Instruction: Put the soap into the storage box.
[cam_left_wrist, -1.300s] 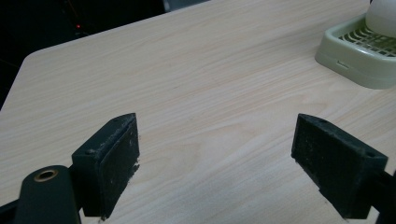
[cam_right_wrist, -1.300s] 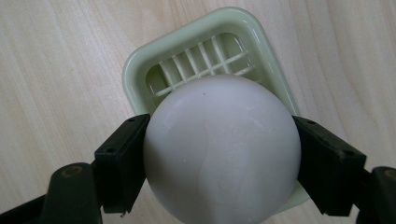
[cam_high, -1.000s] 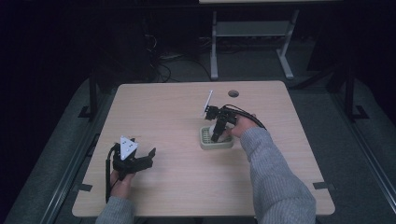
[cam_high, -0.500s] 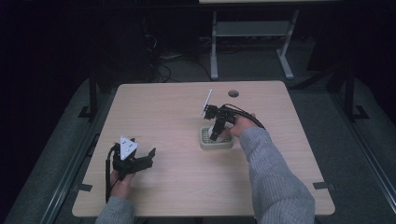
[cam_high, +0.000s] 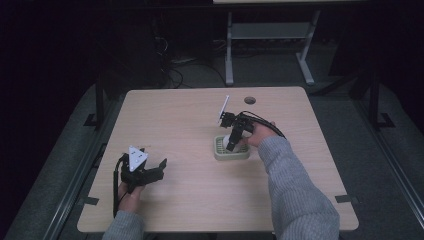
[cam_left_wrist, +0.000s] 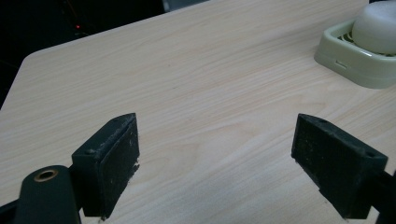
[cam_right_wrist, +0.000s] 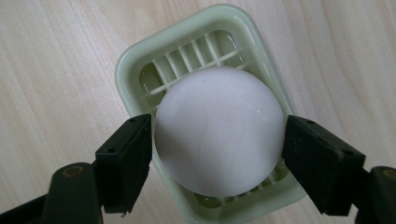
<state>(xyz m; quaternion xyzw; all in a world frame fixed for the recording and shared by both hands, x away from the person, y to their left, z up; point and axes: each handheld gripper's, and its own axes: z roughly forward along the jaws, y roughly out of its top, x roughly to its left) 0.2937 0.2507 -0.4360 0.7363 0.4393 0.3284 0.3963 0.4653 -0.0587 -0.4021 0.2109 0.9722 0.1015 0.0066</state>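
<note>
Nothing much has shifted over the last second: the right claw (cam_right_wrist: 217, 144) still points down over the pale green slatted dish (cam_right_wrist: 135, 60), its jaws touching either side of the round white soap (cam_right_wrist: 219, 128) sitting in it. That dish's long axis runs straight away from the right claw. Well apart, the left claw (cam_left_wrist: 217, 154) rests wide open above the bare tabletop (cam_left_wrist: 187, 74), the dish off to its far right.

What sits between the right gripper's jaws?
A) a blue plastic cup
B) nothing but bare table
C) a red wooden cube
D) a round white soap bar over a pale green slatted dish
D: in the right gripper view the round white soap bar fills the gap between the jaws, above the pale green slatted dish.
</note>
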